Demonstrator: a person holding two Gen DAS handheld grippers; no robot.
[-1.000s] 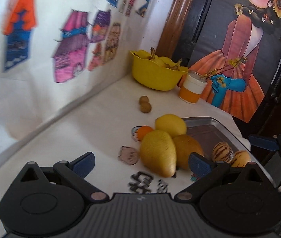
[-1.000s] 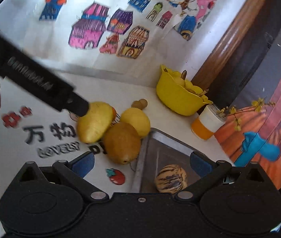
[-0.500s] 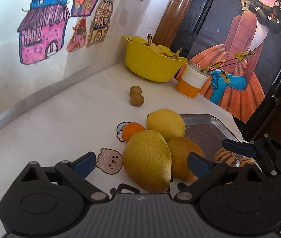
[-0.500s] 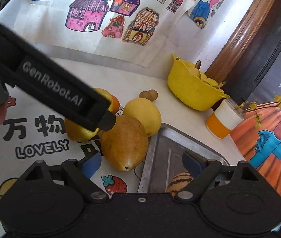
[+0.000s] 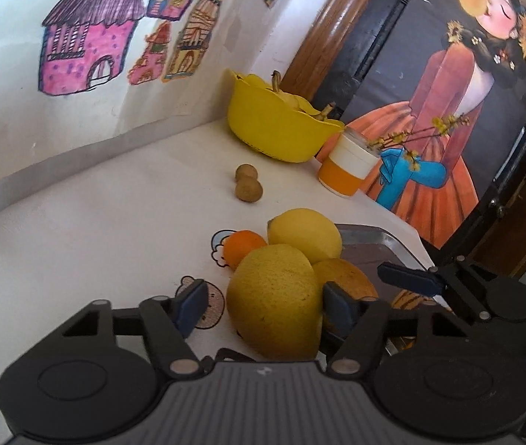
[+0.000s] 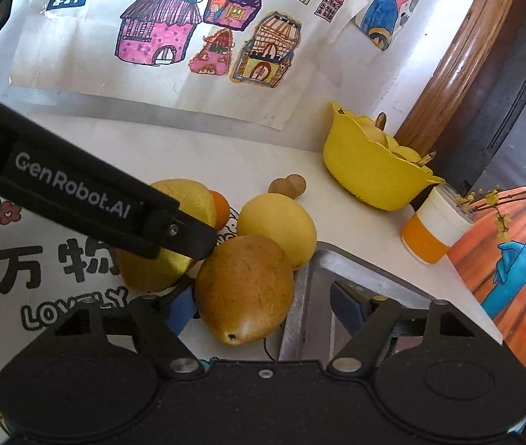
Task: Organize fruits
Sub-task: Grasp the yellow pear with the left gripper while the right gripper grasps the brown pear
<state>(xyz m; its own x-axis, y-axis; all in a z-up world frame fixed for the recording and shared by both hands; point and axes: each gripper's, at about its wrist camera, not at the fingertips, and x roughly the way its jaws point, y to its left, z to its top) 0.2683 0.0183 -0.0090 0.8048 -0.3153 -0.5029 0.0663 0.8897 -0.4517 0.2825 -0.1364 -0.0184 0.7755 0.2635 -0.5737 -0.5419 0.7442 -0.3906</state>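
A big yellow-green fruit (image 5: 274, 296) lies on the white table between the blue pads of my left gripper (image 5: 263, 307). Its jaws are closing; the right pad is at the fruit's skin, the left pad stands a gap away. Beside it, a brown pear (image 6: 244, 289) lies between the fingers of my right gripper (image 6: 264, 307), also closing, with room on the tray side. One left gripper finger (image 6: 188, 239) crosses the right wrist view over the yellow-green fruit. A yellow lemon-like fruit (image 5: 303, 233) and a small orange (image 5: 242, 246) sit just behind.
A metal tray (image 6: 337, 263) lies right of the pile, with a striped fruit (image 5: 407, 300) in it. Two small brown fruits (image 5: 248, 183) lie further back. A yellow bowl (image 5: 274, 129) of fruit and an orange-white cup (image 5: 348, 170) stand by the wall.
Both grippers have come down and forward onto the fruit pile, and both pairs of jaws have narrowed around their fruit. The fruits have not moved.
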